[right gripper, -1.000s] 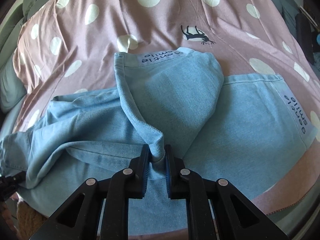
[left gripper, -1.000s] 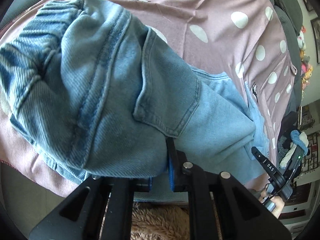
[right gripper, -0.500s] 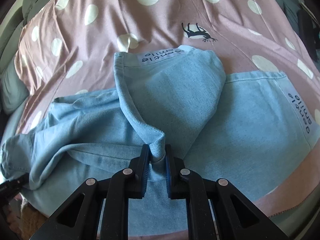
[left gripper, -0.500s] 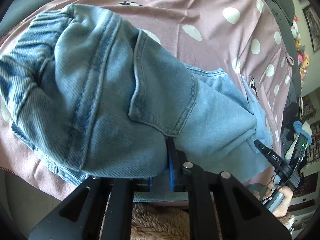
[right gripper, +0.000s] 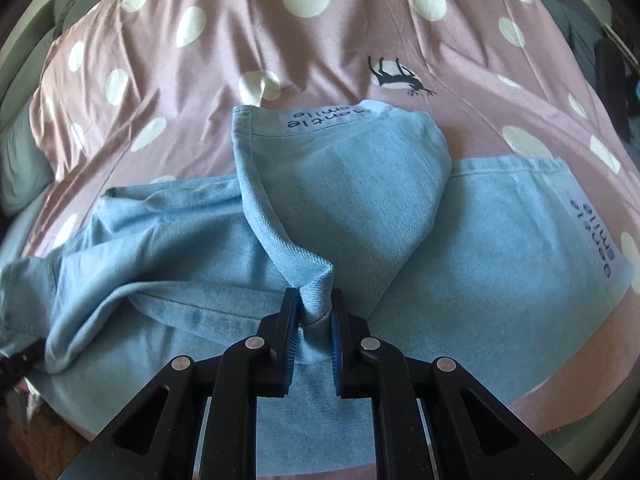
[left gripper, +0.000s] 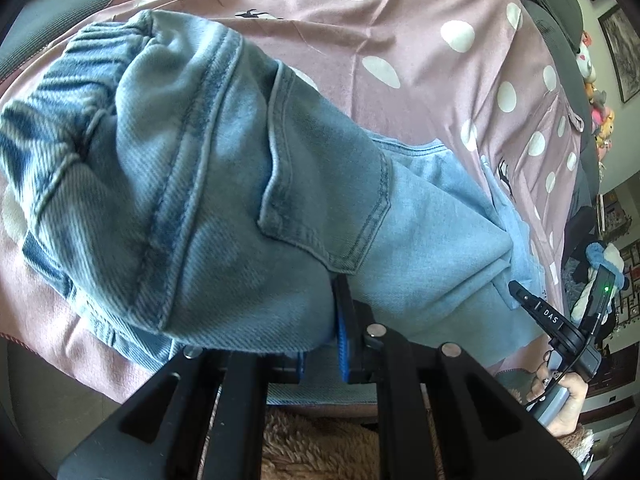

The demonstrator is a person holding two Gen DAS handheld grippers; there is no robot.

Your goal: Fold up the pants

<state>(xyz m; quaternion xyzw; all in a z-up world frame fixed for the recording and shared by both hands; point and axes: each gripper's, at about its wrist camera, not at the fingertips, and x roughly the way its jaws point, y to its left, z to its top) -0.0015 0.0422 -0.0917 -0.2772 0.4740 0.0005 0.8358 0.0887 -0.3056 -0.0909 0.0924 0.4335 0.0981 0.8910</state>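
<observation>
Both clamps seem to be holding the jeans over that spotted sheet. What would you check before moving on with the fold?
1. Right gripper pinches a fold of the light blue denim pants: ok.
2. Left gripper grips the waist end: cannot tell, denim drapes over its fingers.
3. Upper leg squared over the lower: not ok, it lies skewed.
4. Fabric smooth: not ok, bunched at left.
5. Pink polka-dot sheet flat: ok, light creases.

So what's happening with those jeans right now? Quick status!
Left gripper shut on jeans near the pocket. Right gripper shut on a pinched leg fold. Jeans half-folded on the polka-dot sheet. Nothing blocking.
</observation>
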